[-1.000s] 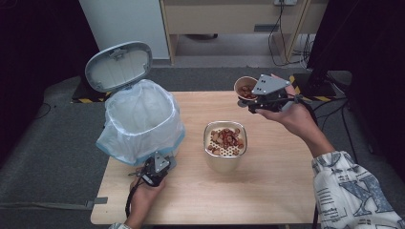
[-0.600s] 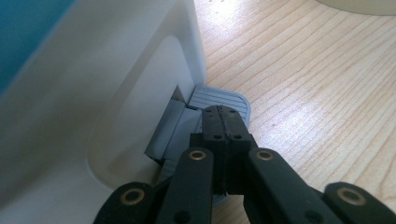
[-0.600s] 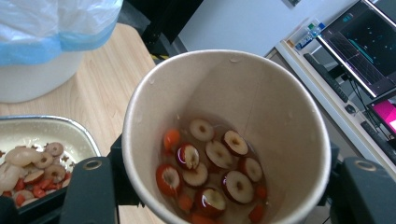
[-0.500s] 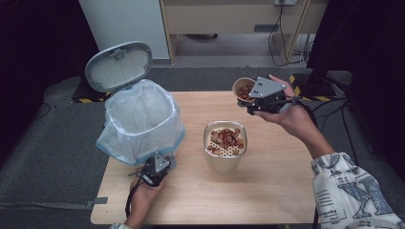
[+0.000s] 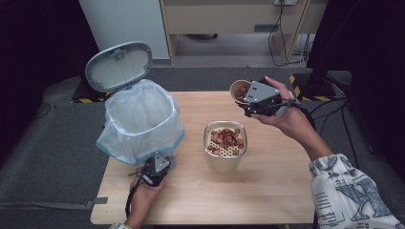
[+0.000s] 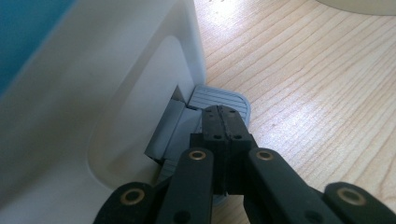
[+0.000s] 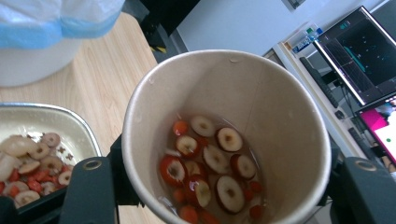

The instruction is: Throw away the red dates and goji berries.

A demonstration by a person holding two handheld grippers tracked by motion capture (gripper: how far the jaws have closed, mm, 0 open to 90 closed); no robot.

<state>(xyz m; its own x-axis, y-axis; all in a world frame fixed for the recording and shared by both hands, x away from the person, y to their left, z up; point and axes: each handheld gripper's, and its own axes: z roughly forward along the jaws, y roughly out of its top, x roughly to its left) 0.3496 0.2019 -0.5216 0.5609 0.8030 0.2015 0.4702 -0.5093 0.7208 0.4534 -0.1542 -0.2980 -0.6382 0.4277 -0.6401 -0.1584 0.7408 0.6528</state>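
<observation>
- My right claw [image 5: 248, 102] holds the cup [image 7: 224, 140], near the counter's far edge.
- My left claw [image 6: 223, 122], shut, presses the bin's pedal [image 6: 219, 99]; the bin [image 5: 143, 119] stands open at the left edge.

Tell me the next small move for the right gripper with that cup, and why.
Probably carry the paper cup over the strainer container and tip it. The right gripper holds the cup above the table with fruit slices and liquid inside, the strainer already holds similar slices, and the left gripper presses the bin pedal, keeping the lid open.

Beige cup [image 7: 275, 121] — red slices [image 7: 205, 172].
</observation>
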